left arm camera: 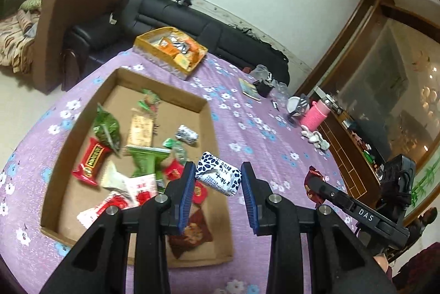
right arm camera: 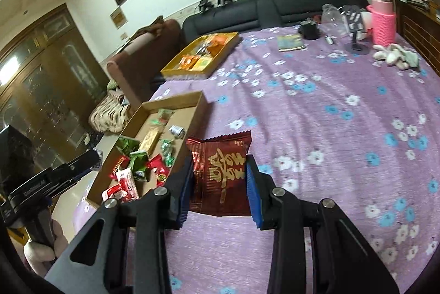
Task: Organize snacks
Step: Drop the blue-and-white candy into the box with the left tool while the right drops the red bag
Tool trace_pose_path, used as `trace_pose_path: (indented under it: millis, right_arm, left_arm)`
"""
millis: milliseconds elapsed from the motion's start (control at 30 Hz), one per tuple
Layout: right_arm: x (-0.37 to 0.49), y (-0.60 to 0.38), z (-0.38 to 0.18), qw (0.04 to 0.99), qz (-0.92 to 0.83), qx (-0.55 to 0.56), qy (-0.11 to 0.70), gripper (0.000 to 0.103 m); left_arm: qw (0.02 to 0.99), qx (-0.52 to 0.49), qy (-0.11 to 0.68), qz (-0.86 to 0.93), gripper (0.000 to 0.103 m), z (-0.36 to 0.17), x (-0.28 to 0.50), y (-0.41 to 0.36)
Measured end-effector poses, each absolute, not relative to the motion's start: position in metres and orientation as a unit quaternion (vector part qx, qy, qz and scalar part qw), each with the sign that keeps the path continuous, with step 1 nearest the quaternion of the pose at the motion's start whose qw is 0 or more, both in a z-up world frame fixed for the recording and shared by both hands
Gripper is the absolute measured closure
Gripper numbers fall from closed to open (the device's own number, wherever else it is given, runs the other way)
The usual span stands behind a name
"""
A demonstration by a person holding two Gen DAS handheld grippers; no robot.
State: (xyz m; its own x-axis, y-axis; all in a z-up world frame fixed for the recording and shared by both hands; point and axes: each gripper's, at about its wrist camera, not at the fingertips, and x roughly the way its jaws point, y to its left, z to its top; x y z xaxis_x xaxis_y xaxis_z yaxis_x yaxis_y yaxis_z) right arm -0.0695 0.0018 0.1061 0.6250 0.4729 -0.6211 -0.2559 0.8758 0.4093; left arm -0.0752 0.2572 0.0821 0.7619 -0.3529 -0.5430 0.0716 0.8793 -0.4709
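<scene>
We find two snacks in hand, both held clear of the table. The white packet (left arm camera: pixel 218 177), printed with blue petals, sits between the pads of the left gripper (left arm camera: pixel 218 185), which is clamped across its short sides; it hangs over the near right corner of the cardboard tray (left arm camera: pixel 162 89). It looks like a small pillow-wrapped cake: light, soft inside, with slick film, so we judge that a firm pinch across the body is right and a hold on the crimped ends would slip.

The red packet (right arm camera: pixel 220 173), with gold characters, is clamped in the right gripper (right arm camera: pixel 220 184) across its width, above the purple cloth (right arm camera: pixel 330 128) just beside the tray's right wall. It is flat, thin and flexible; its free serrated end stands unsupported and may flap or fold.

The tray holds loose red, green and white snacks. Farther back stands a yellow box (left arm camera: pixel 143 42), partly filled with orange packets, which we judge the likely destination. A pink bottle (right arm camera: pixel 382 24) stands well apart at the far edge.
</scene>
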Motion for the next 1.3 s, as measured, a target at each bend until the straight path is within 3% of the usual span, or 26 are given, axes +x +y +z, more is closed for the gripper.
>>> trace_pose_path:
  millis: [1033,1100,1233,1300]
  right_arm:
    - [0.025,0.168,0.071,0.845,0.292,0.056,0.443,0.065]
    - [0.033,0.172,0.067,0.849,0.281,0.050,0.445,0.064]
    - [0.043,0.163,0.067,0.849,0.273,0.078,0.446,0.061]
    - [0.041,0.154,0.073,0.852,0.273,0.085,0.438,0.057]
  left_arm:
    - [0.908,-0.209,0.359,-0.051,0.070,0.057,-0.020,0.317]
    - [0.906,-0.212,0.364,-0.044,0.068,0.055,-0.014,0.323]
    - [0.899,-0.231,0.370,-0.040,0.046,0.052,-0.014,0.328]
    - [0.901,-0.233,0.364,-0.039,0.045,0.055,-0.018,0.327]
